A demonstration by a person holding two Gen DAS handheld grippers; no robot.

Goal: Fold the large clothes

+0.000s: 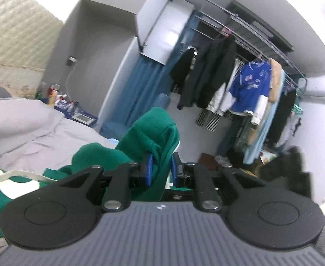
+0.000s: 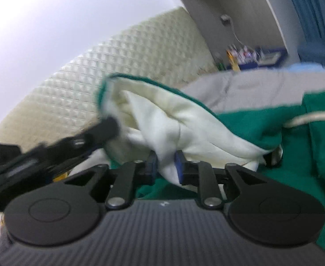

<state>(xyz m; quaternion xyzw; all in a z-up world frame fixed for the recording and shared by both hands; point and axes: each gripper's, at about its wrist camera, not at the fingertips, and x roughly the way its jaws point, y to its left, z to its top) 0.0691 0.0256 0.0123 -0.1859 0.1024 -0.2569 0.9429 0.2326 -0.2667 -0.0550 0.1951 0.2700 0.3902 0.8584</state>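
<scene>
A bedroom: a grey bedsheet, smooth with soft creases, covers the bed, and behind it stands a cream wall panel quilted in small raised diamonds. The task's thing is a green hoodie of thick fleece, lying rumpled across the sheet with parts lifted by both grippers.

The left gripper has its blue pads nearly together, pinching a bunched fold of green fleece that rises to 12 o'clock above the jaws. A flat cream drawstring curls over the cloth at 9 o'clock.

The right gripper pinches the hoodie's cream lining, a softer, smoother cloth edged in green, which billows up toward 11 o'clock. A twisted cord end shows at 3 o'clock. A blurred black gripper-like device reaches in at 9 o'clock; what it holds I cannot tell.

Only the left view shows the metal clothes rack at 1 o'clock, hung with dark coats and a blue jersey, and blue curtains at 12. A blue tray at 10 o'clock holds bottles and small items, too blurred to name.
</scene>
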